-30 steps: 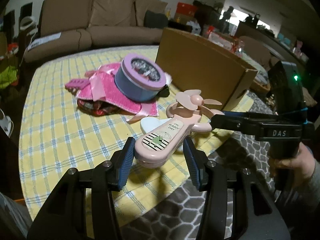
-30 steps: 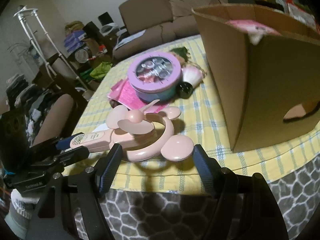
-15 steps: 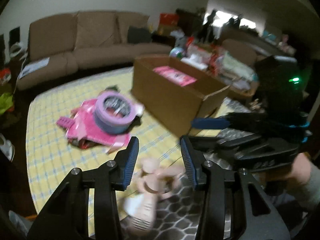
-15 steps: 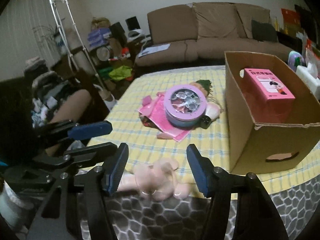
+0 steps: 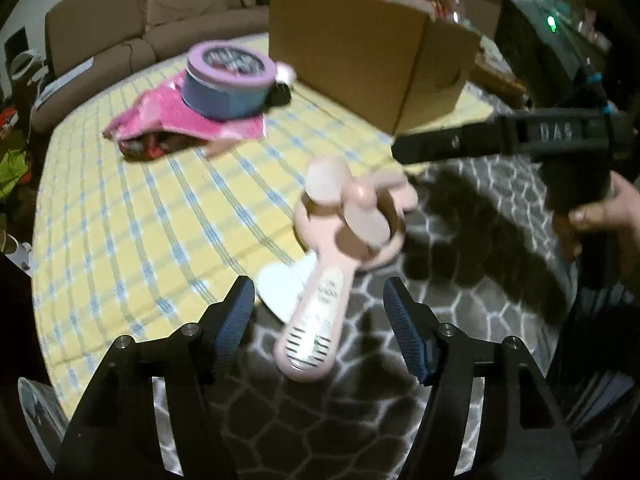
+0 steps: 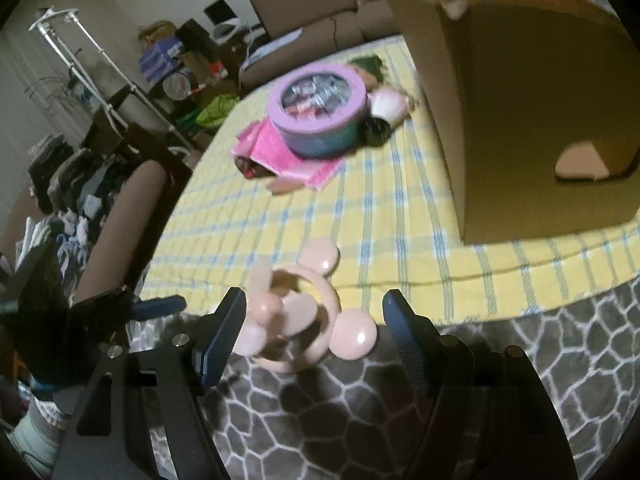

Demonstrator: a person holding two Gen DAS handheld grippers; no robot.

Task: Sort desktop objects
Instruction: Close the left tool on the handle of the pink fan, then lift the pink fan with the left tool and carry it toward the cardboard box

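A pink hand-held fan [image 5: 340, 264] with mouse ears lies at the near edge of the yellow checked cloth [image 5: 132, 216], over the grey patterned blanket. My left gripper [image 5: 320, 320] is open, its blue pads on either side of the fan's handle, not touching. My right gripper [image 6: 312, 324] is open around the fan's head [image 6: 296, 320]. A round purple tin [image 5: 230, 78] sits on pink items [image 5: 176, 120] farther back. A cardboard box [image 5: 368, 52] stands at the right.
A brown sofa [image 5: 160, 4] stands behind the table. A white card [image 5: 284, 288] lies under the fan. A chair and clutter [image 6: 100, 184] are at the left in the right wrist view. The grey blanket [image 6: 360, 420] covers the near side.
Both grippers dropped back down close to the fan after being raised half a second ago. The fan now lies at the cloth's near edge, turned handle-first toward the left gripper.
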